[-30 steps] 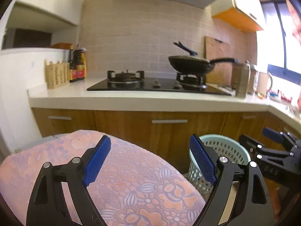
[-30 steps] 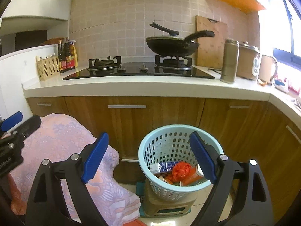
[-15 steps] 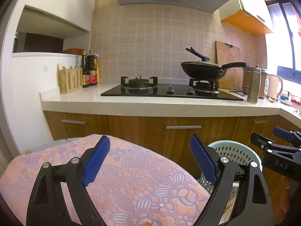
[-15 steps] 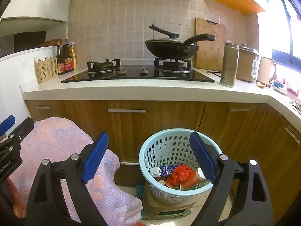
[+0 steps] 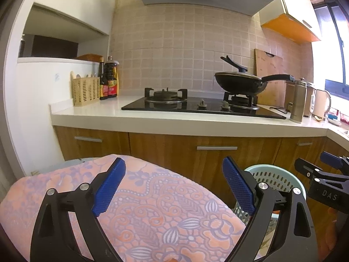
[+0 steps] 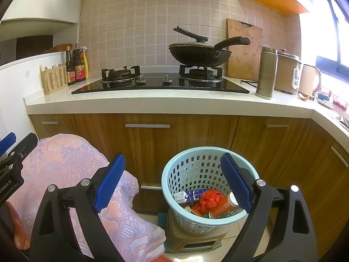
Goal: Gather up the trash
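Observation:
A light blue perforated basket [image 6: 196, 163] stands on a small stool in front of the wooden cabinets. Inside it lie a milk carton [image 6: 189, 195], a crumpled red bag [image 6: 209, 199], an orange cup [image 6: 222, 207] and other scraps. My right gripper [image 6: 173, 184] hovers open above and in front of the basket, empty. My left gripper [image 5: 173, 188] is open too, held over a pink floral cloth [image 5: 141, 214], nothing between its fingers. In the left wrist view the basket [image 5: 274, 178] peeks out at the right, beside my right gripper [image 5: 320, 172].
A white countertop [image 6: 152, 104] carries a gas hob [image 6: 161, 83], a black pan [image 6: 199, 53], a steel flask [image 6: 267, 73], sauce bottles [image 6: 78, 65] and a wicker holder [image 6: 53, 78]. The floral cloth [image 6: 65, 174] covers a bulky surface at left. Cabinet doors [image 6: 148, 144] stand close behind the basket.
Both grippers have risen and pulled back slightly; the left view tilted up, showing more of the hood and wall. Both stay open and empty.

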{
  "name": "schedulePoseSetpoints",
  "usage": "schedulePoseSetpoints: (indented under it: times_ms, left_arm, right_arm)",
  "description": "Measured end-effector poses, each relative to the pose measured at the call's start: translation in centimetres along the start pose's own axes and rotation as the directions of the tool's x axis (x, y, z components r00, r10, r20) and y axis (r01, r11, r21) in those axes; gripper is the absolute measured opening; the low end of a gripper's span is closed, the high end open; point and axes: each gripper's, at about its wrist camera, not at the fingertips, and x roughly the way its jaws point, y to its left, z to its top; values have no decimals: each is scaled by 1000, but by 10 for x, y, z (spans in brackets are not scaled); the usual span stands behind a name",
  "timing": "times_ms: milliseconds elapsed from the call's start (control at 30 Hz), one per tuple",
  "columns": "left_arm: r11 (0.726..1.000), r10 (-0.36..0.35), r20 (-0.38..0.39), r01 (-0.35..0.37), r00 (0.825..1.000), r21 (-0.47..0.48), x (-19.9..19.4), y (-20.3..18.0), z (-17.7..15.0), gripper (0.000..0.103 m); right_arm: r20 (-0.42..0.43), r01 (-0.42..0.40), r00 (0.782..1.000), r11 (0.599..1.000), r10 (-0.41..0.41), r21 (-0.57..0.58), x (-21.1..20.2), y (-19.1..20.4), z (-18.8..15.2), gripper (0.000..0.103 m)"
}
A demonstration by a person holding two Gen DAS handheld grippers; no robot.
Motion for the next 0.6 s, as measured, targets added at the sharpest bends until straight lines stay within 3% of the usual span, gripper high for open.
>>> schedulePoseSetpoints:
  times_ms: [600]
  left_arm:
    - [1000, 14, 8, -14, 1000, -9, -2, 4, 3, 88]
  right_arm:
    - [-13, 6, 1000, 1000, -6, 13, 3, -4, -4, 86]
